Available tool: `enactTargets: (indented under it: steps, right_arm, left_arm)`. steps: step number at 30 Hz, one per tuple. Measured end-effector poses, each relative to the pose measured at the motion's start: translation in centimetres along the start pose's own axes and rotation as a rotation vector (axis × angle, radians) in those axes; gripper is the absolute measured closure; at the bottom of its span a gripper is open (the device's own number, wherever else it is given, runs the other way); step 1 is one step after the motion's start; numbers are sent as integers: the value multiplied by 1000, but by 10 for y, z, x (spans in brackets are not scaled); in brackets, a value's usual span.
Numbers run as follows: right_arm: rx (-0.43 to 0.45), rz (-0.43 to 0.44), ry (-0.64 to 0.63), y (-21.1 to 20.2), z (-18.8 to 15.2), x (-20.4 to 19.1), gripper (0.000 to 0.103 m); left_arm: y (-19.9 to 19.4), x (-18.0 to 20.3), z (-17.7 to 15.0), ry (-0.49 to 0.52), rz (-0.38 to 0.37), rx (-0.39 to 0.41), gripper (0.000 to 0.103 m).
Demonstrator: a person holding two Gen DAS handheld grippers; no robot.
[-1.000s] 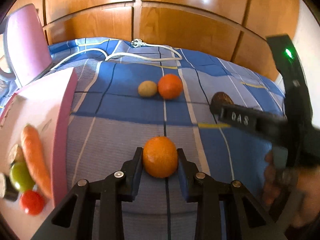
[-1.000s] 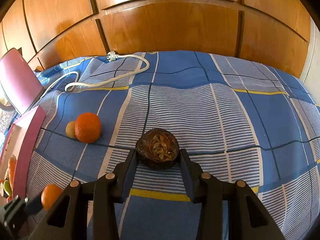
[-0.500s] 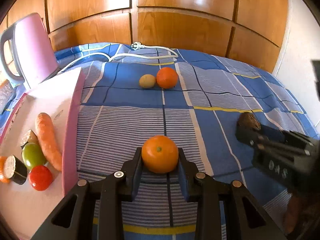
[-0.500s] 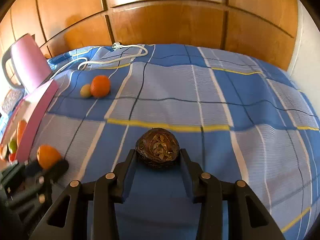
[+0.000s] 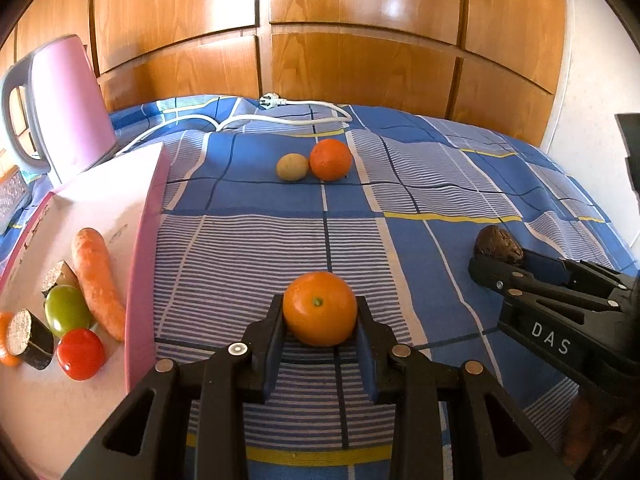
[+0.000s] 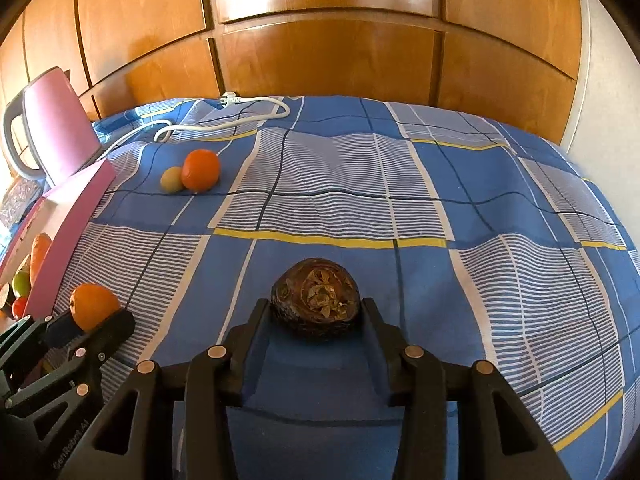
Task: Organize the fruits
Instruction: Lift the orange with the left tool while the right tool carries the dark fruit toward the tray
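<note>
- Between my left tongs (image 5: 320,322), clamped at its widest girth, sits the orange (image 5: 320,314): firm, light, smooth-skinned, so it could roll if let go.
- My right tongs (image 6: 316,312) are opening around the brown fruit (image 6: 316,300) on the bed (image 6: 440,200); its rough rind looks easy to grip.

Blue plaid bed (image 5: 400,184) — orange (image 5: 331,159), potato (image 5: 292,167), white cable (image 5: 280,118), pink box (image 5: 100,200)

We see the potato (image 5: 293,167) touching the far orange (image 5: 331,159) at mid-bed, the vegetable box (image 5: 146,216) left, the cable (image 5: 280,118) behind.
</note>
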State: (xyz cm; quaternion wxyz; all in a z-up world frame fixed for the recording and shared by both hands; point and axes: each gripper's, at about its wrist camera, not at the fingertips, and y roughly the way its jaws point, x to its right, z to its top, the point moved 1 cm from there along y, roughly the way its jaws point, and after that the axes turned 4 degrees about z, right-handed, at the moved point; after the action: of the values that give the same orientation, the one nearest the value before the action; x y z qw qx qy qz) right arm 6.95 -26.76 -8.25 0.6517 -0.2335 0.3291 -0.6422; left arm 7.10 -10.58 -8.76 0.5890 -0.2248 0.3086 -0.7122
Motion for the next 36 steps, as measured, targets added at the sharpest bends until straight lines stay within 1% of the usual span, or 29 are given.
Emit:
enactTargets:
  steps: [6,11,18,29,36]
  right_arm:
    - [-6,-3,-3,2,2,-2,53]
    - [-1,-11,-7,2,2,-3,53]
    - [5,-13,3,1,1,-1,58]
    - [8,1,-7,-3,-2,-1,58]
    - [7,7,-14,-9,-7,-2,58]
  left_arm:
    - [0,0,0,2,1,3,71]
    - [0,0,0,2,2,2,71]
    - [-1,0,-1,3,3,0,71]
    - [-4,1,-2,13,9,-18,71]
    - [-10,1,-4,7,-3,-46,71]
